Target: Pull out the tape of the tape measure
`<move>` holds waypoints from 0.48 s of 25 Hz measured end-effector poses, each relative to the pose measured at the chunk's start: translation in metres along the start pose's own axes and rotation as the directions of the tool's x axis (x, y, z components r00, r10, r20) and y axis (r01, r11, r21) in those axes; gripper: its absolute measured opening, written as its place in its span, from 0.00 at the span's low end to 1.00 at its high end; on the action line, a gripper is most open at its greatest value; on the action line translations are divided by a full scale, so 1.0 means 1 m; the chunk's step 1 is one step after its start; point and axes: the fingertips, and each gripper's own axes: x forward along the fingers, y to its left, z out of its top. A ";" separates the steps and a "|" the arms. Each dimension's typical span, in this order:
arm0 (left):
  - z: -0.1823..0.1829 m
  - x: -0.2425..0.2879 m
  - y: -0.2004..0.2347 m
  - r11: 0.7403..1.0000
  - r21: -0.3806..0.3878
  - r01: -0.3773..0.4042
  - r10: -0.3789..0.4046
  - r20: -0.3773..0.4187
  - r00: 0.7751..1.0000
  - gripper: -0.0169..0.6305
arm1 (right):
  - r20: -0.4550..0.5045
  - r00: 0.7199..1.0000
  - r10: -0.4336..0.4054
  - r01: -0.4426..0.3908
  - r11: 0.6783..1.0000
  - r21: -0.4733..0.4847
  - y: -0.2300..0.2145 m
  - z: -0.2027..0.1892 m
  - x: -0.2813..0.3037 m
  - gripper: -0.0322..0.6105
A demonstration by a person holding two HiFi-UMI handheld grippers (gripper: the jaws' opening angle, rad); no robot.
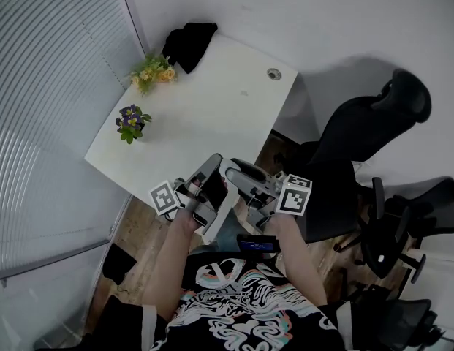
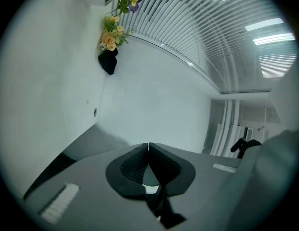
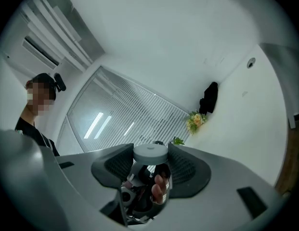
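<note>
The tape measure (image 3: 150, 154) is a round grey case with a flat lid, seen edge-on in the right gripper view. My right gripper (image 3: 150, 161) is shut on it, a ribbed pad pressing on each side. In the head view this gripper (image 1: 234, 169) hovers over the table's near edge, and I cannot make out the case there. My left gripper (image 1: 215, 161) sits close beside it, tips almost meeting the right one's. In the left gripper view its jaws (image 2: 148, 144) are shut tip to tip with nothing visible between them. No pulled-out tape shows in any view.
The white table (image 1: 212, 101) carries a purple flower pot (image 1: 131, 121), a yellow bouquet (image 1: 155, 70), a black cloth (image 1: 188, 42) at the far corner and a cable hole (image 1: 274, 73). Black office chairs (image 1: 373, 123) crowd the right side. Window blinds (image 1: 44, 86) line the left.
</note>
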 end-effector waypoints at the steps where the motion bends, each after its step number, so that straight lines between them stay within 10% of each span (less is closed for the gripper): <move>1: 0.001 0.000 0.000 1.000 0.000 -0.001 0.001 0.002 1.000 0.03 | 0.001 1.000 -0.003 0.003 1.000 -0.002 0.000 -0.001 0.000 0.38; 12: 0.000 0.000 -0.004 1.000 0.019 -0.008 0.008 -0.006 1.000 0.03 | 0.032 0.999 0.004 -0.006 0.998 0.062 0.000 0.003 0.000 0.39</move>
